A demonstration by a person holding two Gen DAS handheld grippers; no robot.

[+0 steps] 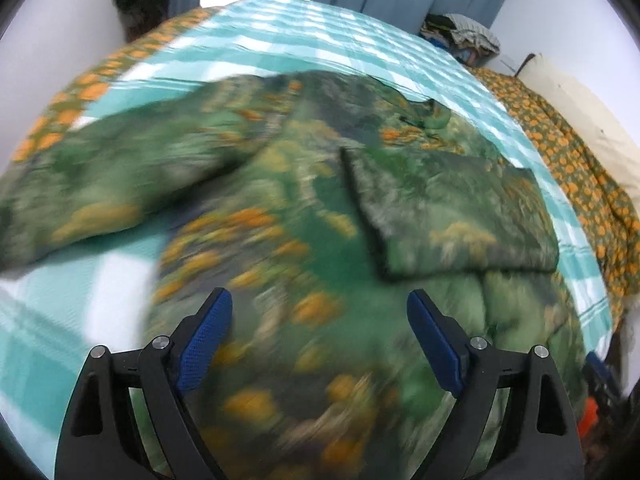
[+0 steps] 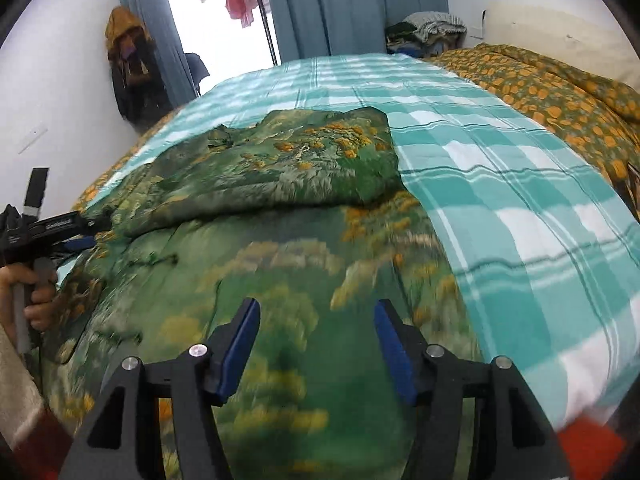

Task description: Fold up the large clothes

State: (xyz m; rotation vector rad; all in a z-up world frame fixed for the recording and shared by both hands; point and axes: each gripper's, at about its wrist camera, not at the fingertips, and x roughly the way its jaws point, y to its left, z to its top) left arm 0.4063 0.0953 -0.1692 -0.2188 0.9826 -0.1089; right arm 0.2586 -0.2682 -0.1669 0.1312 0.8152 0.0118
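Observation:
A large green garment (image 1: 304, 208) with orange and yellow flower print lies spread on the bed; it also shows in the right wrist view (image 2: 280, 248). One sleeve is folded over its body (image 1: 452, 220), and shows in the right wrist view too (image 2: 304, 164). The other sleeve (image 1: 104, 184) stretches to the left. My left gripper (image 1: 320, 312) is open and empty above the garment's lower part; it shows from the side at the left edge of the right wrist view (image 2: 86, 238). My right gripper (image 2: 316, 320) is open and empty above the garment's lower right part.
The bed carries a teal and white checked blanket (image 2: 500, 184) over an orange-dotted sheet (image 2: 552, 84). A pillow (image 2: 560, 36) and a pile of clothes (image 2: 432, 28) lie at the far right. Blue curtains (image 2: 352, 4) and hanging coats (image 2: 128, 64) stand behind the bed.

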